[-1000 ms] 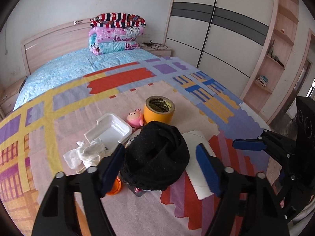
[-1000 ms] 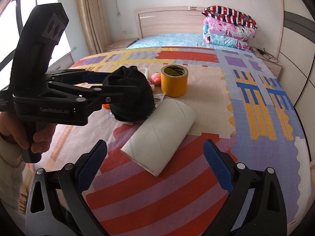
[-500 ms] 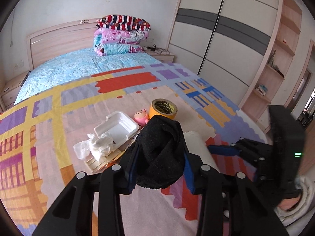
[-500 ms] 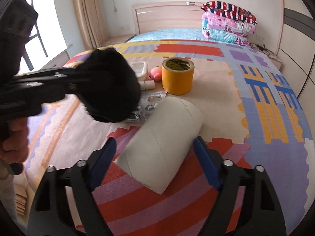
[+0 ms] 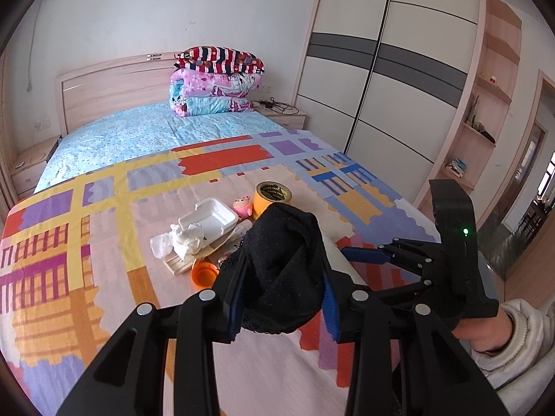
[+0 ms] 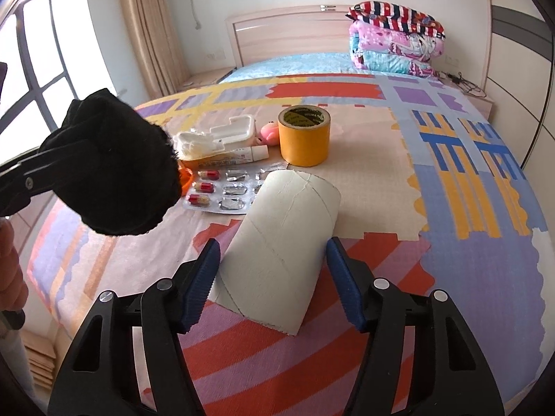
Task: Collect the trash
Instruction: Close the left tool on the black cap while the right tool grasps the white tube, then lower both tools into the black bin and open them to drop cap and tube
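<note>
My left gripper [image 5: 282,298] is shut on a black knit hat [image 5: 284,270] and holds it lifted above the bed; the hat also shows in the right wrist view [image 6: 118,170]. My right gripper [image 6: 274,277] is open, its blue pads on either side of a white cardboard tube [image 6: 281,246] that lies on the blanket, not touching it. The right gripper shows in the left wrist view [image 5: 367,254]. A crumpled tissue [image 5: 180,241], a white foam tray [image 5: 211,218] and a pill blister pack [image 6: 225,194] lie behind.
A yellow tape roll [image 6: 304,135], a pink toy [image 5: 242,207], an orange cap [image 5: 204,275], a small wooden slat piece [image 5: 180,263] and a tube of cream [image 6: 225,157] lie on the patterned blanket [image 6: 347,364]. Folded quilts [image 5: 215,83] sit at the headboard. The bed edge is at the right.
My left gripper has shut on the black hat and lifted it off the bed, uncovering the blister pack. My right gripper has moved forward and narrowed around the cardboard tube.
</note>
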Tool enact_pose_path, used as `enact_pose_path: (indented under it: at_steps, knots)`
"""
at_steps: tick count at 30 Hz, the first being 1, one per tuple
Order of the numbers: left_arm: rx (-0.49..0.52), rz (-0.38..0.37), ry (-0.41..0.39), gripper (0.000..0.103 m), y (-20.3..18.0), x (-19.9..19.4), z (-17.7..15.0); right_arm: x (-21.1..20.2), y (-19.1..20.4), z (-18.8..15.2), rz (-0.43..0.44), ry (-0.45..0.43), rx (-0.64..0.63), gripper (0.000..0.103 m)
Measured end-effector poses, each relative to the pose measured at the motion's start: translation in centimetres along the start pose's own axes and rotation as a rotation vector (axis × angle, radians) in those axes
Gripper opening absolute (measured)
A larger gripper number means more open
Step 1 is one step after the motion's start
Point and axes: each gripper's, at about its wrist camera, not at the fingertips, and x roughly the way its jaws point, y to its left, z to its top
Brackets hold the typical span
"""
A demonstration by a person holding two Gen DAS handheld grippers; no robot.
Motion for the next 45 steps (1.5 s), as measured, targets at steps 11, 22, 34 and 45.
enact_pose_path:
  at_steps: [11,22,34,45]
  knots:
    - [0.003,0.007,-0.024,0.035,-2.1,-3.8,-2.0,-3.7,0.5,-0.5,0.037,-0.049,-0.018,0.063]
    - [-0.02,-0.015,-0.039,0.035,-4.2,-7.5,-5.4,-8.0,1.7,-3.5,0.086,-0.055,-0.068,0.063]
    - [-0.032,-0.024,0.006,0.035,-5.8,-9.2,-10.3,-10.4,4.1,-7.8,0.151,-0.006,-0.123,0.063]
    - [-0.064,-0.063,0.093,0.035,-7.1,-8.7,-14.5,-10.8,5.5,-11.7,0.216,0.076,-0.162,0.063]
